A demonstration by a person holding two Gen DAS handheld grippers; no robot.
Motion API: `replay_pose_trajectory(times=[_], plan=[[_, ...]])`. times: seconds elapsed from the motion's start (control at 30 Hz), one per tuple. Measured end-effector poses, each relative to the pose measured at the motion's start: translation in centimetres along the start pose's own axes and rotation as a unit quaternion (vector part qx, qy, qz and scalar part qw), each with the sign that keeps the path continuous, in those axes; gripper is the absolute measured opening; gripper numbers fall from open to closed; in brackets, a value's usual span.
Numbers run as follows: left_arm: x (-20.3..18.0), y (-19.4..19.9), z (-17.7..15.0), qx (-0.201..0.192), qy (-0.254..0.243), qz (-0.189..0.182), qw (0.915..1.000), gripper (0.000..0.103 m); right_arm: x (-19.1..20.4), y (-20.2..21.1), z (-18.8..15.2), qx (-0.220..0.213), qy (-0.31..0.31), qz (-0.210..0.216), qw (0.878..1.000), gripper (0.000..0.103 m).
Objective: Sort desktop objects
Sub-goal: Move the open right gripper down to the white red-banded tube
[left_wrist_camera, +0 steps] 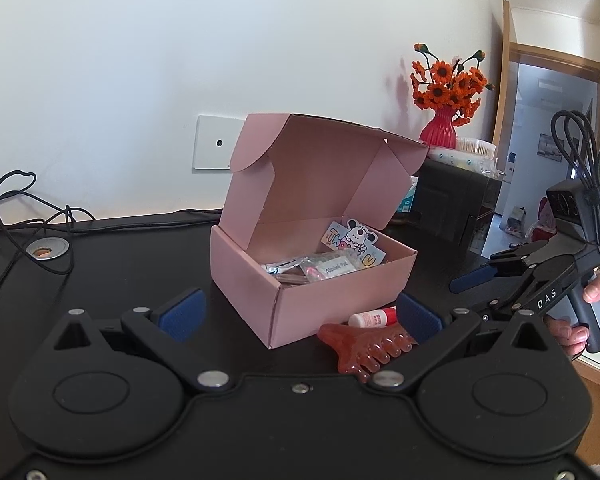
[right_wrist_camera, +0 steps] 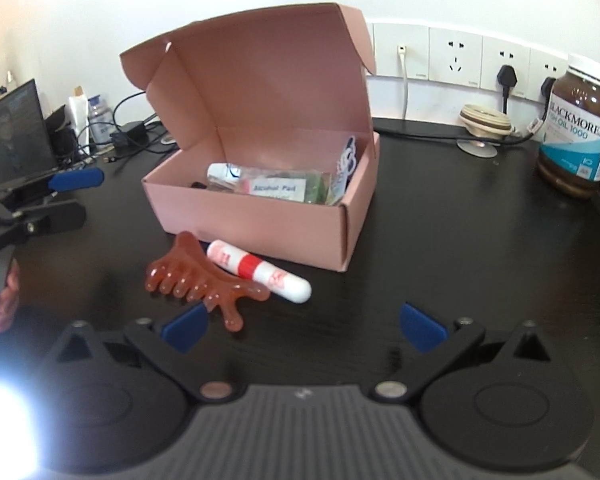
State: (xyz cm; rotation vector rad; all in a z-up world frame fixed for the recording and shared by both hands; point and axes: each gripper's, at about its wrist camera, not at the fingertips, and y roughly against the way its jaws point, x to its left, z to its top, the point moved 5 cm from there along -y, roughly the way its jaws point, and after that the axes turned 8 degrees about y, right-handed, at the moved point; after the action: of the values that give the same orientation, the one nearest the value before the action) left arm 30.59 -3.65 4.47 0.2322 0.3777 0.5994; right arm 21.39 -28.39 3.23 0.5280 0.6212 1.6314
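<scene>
A pink cardboard box [left_wrist_camera: 260, 292] [right_wrist_camera: 260, 220] stands on the black desk with its lid up; inside lie an alcohol pad packet [right_wrist_camera: 278, 189], a small clear bottle [right_wrist_camera: 224, 171] and a cartoon sticker card [left_wrist_camera: 354, 240]. In front of the box lie a translucent orange massage comb [right_wrist_camera: 204, 284] [left_wrist_camera: 360, 346] and a white tube with a red band [right_wrist_camera: 260, 272] [left_wrist_camera: 374, 317]. My left gripper [left_wrist_camera: 300, 314] is open, low over the desk before the box. My right gripper [right_wrist_camera: 304, 326] is open too, just short of the comb and tube, with nothing between its fingers.
A brown fish oil jar [right_wrist_camera: 578, 128] stands at the desk's right. Wall sockets with plugs [right_wrist_camera: 456, 56] and a coiled cable [right_wrist_camera: 486, 120] sit behind. A laptop [right_wrist_camera: 12, 136] and cables are at left. A red vase of orange flowers [left_wrist_camera: 440, 128] stands on a dark cabinet.
</scene>
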Motion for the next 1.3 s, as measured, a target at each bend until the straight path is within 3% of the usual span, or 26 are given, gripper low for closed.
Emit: replay_pose_trajectory(times=[0.83, 0.97, 1.3], plan=[[0.0, -0.1, 0.0, 0.004, 0.0, -0.007, 1.0, 0.103, -1.3, -0.3, 0.7, -0.031, -0.023, -0.024, 0.999, 0.1], [0.0, -0.1, 0.0, 0.004, 0.002, -0.007, 1.0, 0.103, -1.4, -0.4, 0.5, -0.027, -0.025, -0.024, 0.999, 0.092], [0.0, -0.2, -0.1, 0.007, -0.001, -0.008, 0.9999, 0.103, -1.2, 0.3, 0.4, -0.034, -0.014, -0.033, 0.999, 0.086]])
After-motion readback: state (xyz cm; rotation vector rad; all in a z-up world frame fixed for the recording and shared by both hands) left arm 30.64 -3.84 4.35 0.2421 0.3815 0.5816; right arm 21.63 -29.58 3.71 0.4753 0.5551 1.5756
